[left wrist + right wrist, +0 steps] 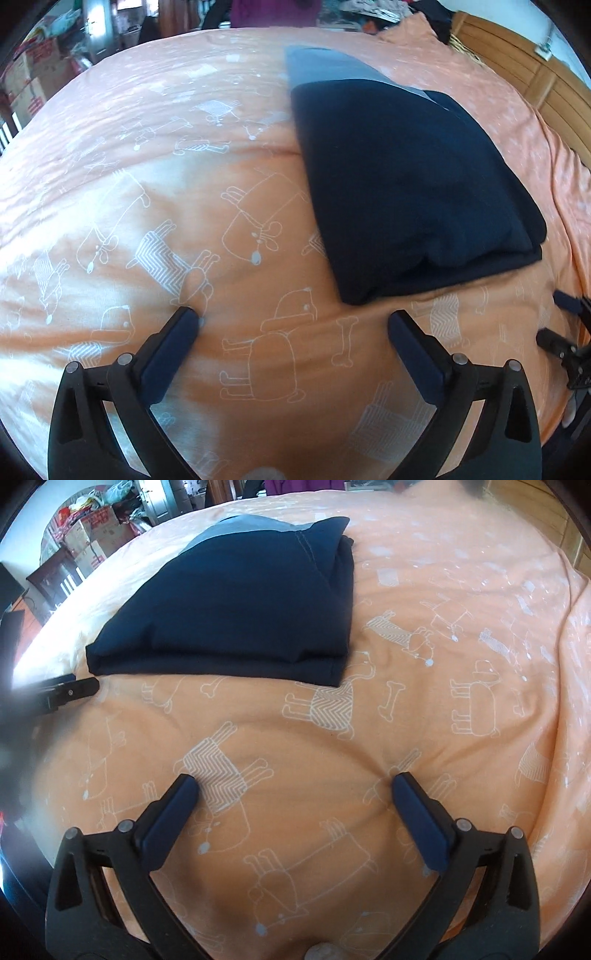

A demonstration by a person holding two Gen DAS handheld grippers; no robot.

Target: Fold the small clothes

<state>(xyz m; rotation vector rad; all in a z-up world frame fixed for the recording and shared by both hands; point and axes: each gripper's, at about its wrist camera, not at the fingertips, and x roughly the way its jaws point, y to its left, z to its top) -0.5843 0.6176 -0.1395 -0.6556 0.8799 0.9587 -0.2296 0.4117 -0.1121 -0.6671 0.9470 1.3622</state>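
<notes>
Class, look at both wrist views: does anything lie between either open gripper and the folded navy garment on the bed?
Nothing visible does. Only bare orange bedspread lies between the right gripper and the navy garment, and between the left gripper and the garment. Both grippers are open and hold nothing.

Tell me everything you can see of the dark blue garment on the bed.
The dark blue garment is folded into a compact, puffy rectangle of several stacked layers, the lowest sticking out along the near edge. The cloth looks smooth and matte, with a stitched seam near its far end. A grey panel shows beyond the blue at that end. It lies flat on the orange dog-print bedcover. Neither the left gripper nor the right gripper touches it; both are open, short of its near edge.
</notes>
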